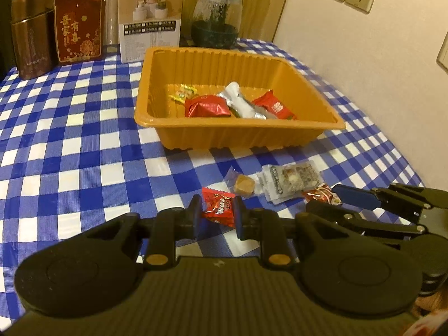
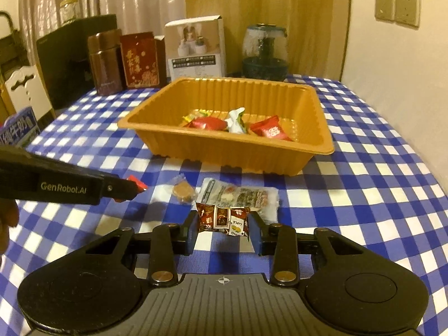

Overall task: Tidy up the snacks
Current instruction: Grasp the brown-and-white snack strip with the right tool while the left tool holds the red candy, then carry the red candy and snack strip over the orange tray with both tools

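An orange plastic tray (image 1: 322,117) (image 2: 156,137) sits on the blue checked table with several wrapped snacks inside. My left gripper (image 1: 217,214) is shut on a red candy wrapper (image 1: 217,208); in the right wrist view it comes in from the left, (image 2: 137,189), with the red wrapper at its tips. My right gripper (image 2: 222,224) is shut on a dark brown snack packet (image 2: 222,219), lifted just off the cloth. A small caramel-coloured candy (image 1: 244,186) (image 2: 183,191) and a clear-wrapped snack bar (image 1: 291,180) (image 2: 238,194) lie on the cloth before the tray.
At the table's back stand a brown tin (image 1: 32,53), a red box (image 1: 78,26), a white carton (image 1: 151,19) and a glass jar (image 1: 217,19). A wall runs along the right side. A chair and a blue milk carton (image 2: 19,130) sit off the left edge.
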Tool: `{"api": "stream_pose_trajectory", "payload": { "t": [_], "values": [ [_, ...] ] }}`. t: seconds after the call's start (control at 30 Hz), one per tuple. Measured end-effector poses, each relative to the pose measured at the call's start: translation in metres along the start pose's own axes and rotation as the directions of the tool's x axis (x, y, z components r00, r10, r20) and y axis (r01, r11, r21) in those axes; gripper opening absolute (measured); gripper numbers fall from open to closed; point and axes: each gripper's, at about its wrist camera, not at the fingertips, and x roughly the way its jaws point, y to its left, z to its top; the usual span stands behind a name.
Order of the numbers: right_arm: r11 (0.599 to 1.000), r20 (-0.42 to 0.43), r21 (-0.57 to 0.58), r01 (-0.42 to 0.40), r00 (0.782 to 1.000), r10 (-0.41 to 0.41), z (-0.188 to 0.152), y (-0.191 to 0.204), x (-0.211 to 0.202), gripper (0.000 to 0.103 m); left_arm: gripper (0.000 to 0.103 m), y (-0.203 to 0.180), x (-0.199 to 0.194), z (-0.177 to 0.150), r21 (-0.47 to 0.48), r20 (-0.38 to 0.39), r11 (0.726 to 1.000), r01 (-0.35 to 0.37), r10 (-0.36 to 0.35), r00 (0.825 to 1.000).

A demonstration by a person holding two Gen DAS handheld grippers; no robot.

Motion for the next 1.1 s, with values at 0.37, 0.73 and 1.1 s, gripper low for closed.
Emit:
{"api": "stream_pose_trajectory", "payload": {
  "t": [0.37, 0.73, 1.1],
  "values": [
    [0.996, 0.035, 0.091, 0.007, 0.999, -0.01, 0.022, -0.024, -0.019, 0.038, 0.021, -0.014, -0.015, 0.009, 0.0, 0.074, 1.0, 0.0, 0.0, 0.997],
    [0.995, 0.084, 0.102, 0.016, 0.996, -0.024, 0.04, -0.038, -0.03, 0.038, 0.021, -0.027, -0.022, 0.018, -0.006, 0.132, 1.0, 0.018, -0.017, 0.991],
    [0.993, 0.134, 0.12, 0.018, 0.99, -0.034, 0.065, -0.052, -0.027, 0.038, 0.021, -0.022, -0.028, 0.048, -0.039, 0.223, 0.999, 0.015, -0.006, 0.975]
  ]
}}
